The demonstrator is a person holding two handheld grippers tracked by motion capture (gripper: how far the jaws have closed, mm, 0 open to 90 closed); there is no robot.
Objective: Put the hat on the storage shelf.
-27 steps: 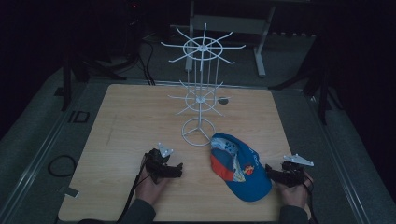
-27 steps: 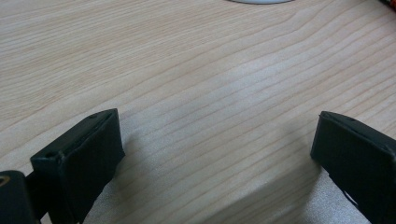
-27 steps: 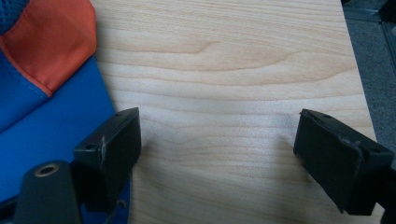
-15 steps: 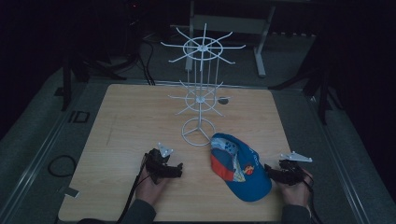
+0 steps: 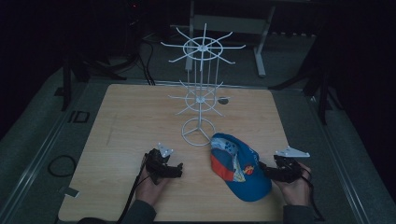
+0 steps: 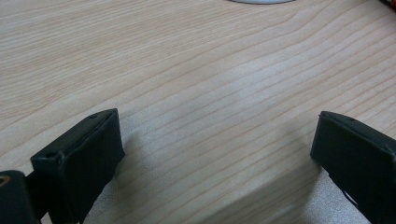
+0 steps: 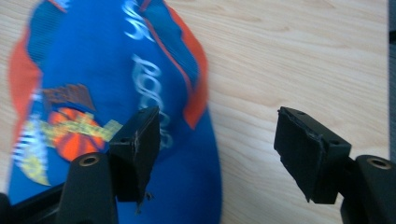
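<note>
A blue and orange cap (image 5: 238, 167) lies on the wooden table (image 5: 130, 121), just right of the ring base of a white wire rack (image 5: 201, 93). My right gripper (image 5: 266, 171) sits low at the cap's right side, open. In the right gripper view the cap (image 7: 107, 84) spreads under the left jaw, and the right gripper (image 7: 217, 149) has bare wood between its jaws. My left gripper (image 5: 177, 169) rests on the table left of the cap, open. Between the jaws of the left gripper (image 6: 215, 154) there is nothing but wood grain.
The rack stands mid-table with two tiers of radiating hooks. Its base ring (image 5: 196, 132) lies between the two grippers, a little farther back, and its rim (image 6: 261, 1) shows at the top of the left gripper view. Dark floor and cables surround the table.
My right gripper has edged slightly left toward the cap. The left gripper and the cap have stayed put.
</note>
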